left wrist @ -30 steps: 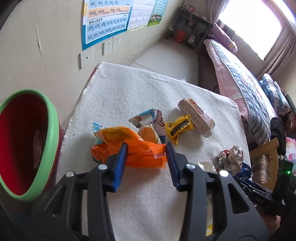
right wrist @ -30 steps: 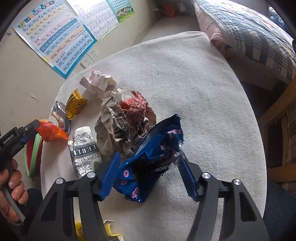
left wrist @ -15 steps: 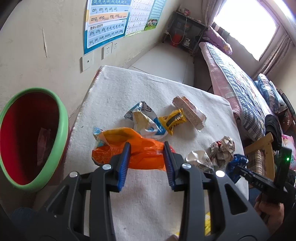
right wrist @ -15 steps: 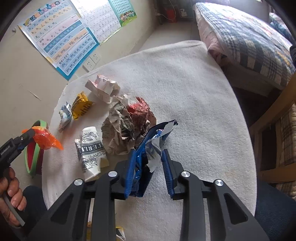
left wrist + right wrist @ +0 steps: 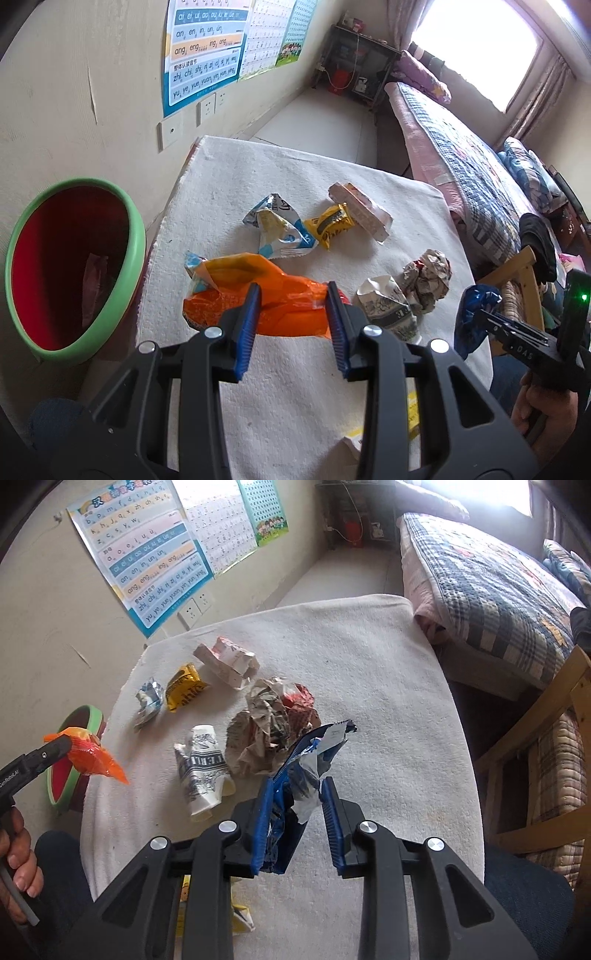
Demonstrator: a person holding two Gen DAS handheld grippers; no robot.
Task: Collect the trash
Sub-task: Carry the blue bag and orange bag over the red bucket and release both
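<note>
My left gripper [image 5: 293, 291] is shut on a crumpled orange wrapper [image 5: 236, 280] and holds it just above the white-clothed table [image 5: 295, 170]. To its left, beside the table, stands a green-rimmed red bin [image 5: 136, 236] with some trash inside. My right gripper [image 5: 300, 786] is shut on a blue wrapper [image 5: 314, 746], which sticks up between the pads above the cloth. The right wrist view also has the left gripper [image 5: 68, 744] with the orange wrapper [image 5: 92, 760] in front of the bin [image 5: 96, 716].
On the cloth lie a white-blue wrapper [image 5: 280, 229], a yellow wrapper [image 5: 330, 225], a pink-white carton [image 5: 364, 212], a crumpled newspaper ball [image 5: 428, 280] and a crushed paper cup [image 5: 388, 310]. A bed [image 5: 498, 590] and a wooden chair [image 5: 535, 746] stand to the right.
The right jaws closed from wide apart onto the blue wrapper and lifted it. The left gripper tightened on the orange wrapper and rose, uncovering the white-blue wrapper.
</note>
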